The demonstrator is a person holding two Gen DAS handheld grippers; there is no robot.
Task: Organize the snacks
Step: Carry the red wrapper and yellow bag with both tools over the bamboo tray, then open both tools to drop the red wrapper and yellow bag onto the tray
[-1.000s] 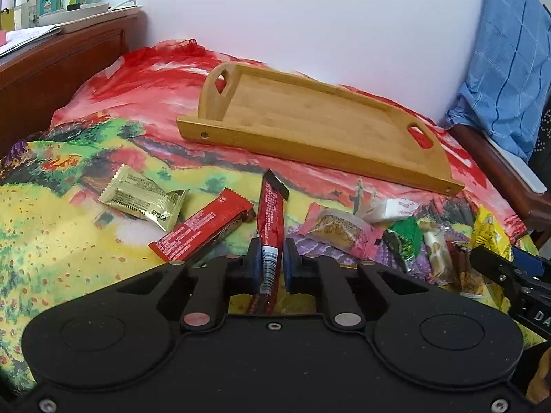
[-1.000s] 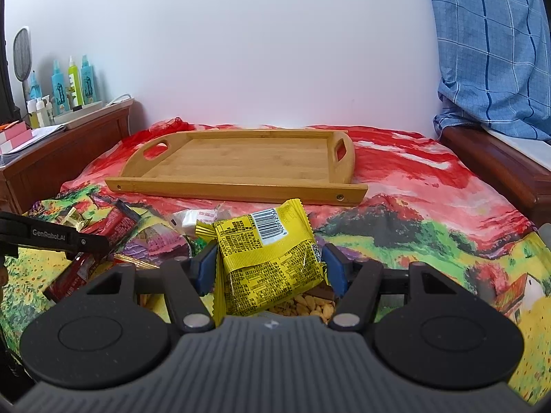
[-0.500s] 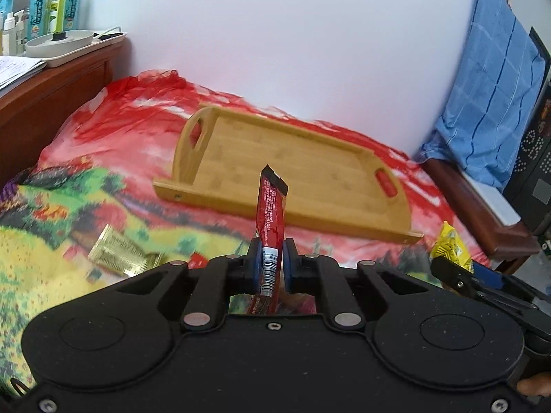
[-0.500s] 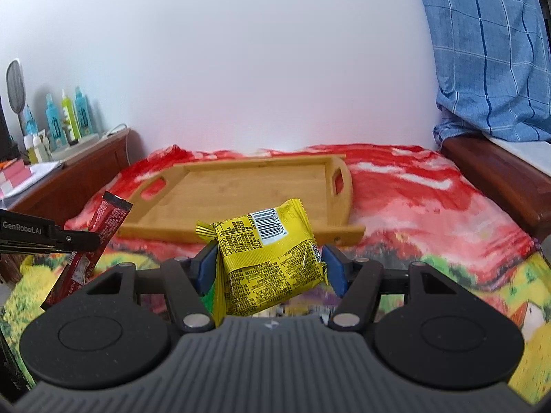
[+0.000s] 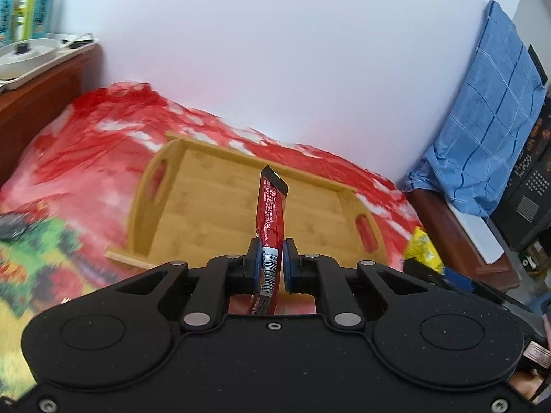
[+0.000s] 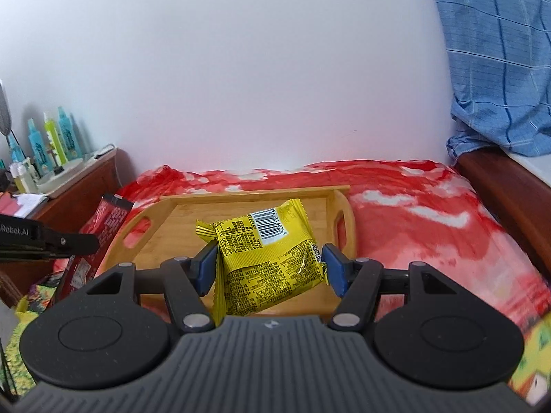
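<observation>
— Two snacks were being carried: the red stick pack [image 5: 270,213] was clamped in the left gripper [image 5: 269,265], the yellow packet [image 6: 267,258] in the right gripper [image 6: 267,266].

— Where were they held?

— Above the near part of the wooden tray [image 6: 241,203]. Lowering and release were judged to be needed next.

a home bedroom: a bed [image 6: 430,227] under a bright red, yellow and green printed cover against a plain white wall [image 6: 241,86], a dark wooden bedside cabinet [image 6: 86,186] crowded with toiletry bottles [image 6: 51,137], and a blue checked cloth [image 5: 482,120] draped at one end.
</observation>
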